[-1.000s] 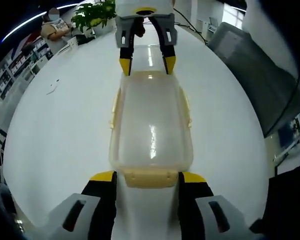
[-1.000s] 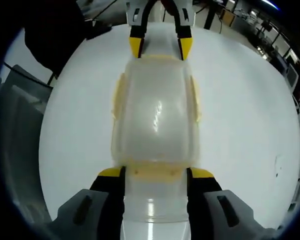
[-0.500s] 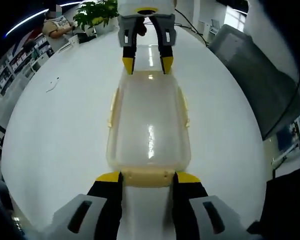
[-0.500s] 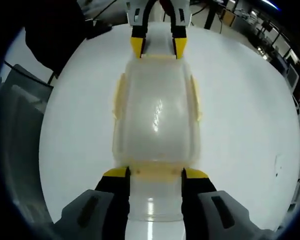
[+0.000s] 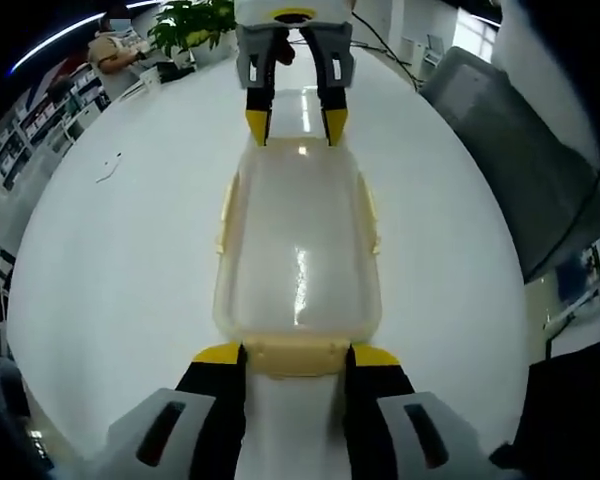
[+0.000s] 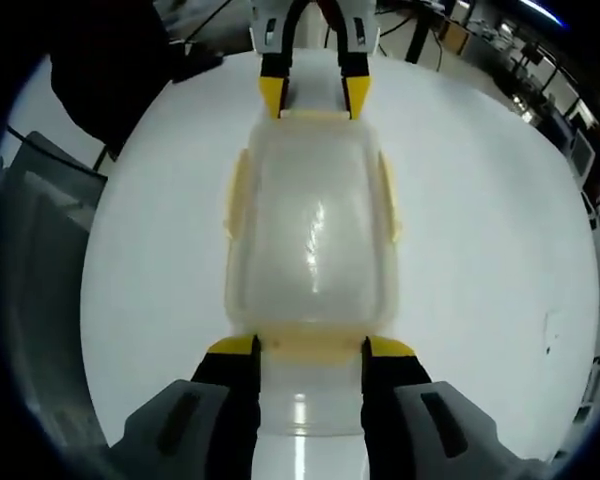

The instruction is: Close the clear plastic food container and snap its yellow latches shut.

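Container: clear plastic food container (image 5: 298, 255), lid on, mid-counter (image 5: 130, 260).
Left tool (image 5: 296, 352): jaws spread, flanking the near yellow end latch (image 5: 297, 357).
Right tool (image 6: 310, 345): spread likewise at the opposite end latch (image 6: 310, 343).
Risk: uneven pressing could skid the container or leave side latches (image 6: 388, 195) unsnapped.

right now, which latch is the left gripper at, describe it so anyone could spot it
On the white table lies one clear container with its lid on. The latch is the pale yellow flap on its short end, between the left gripper tips; the side latches have no gripper at them.
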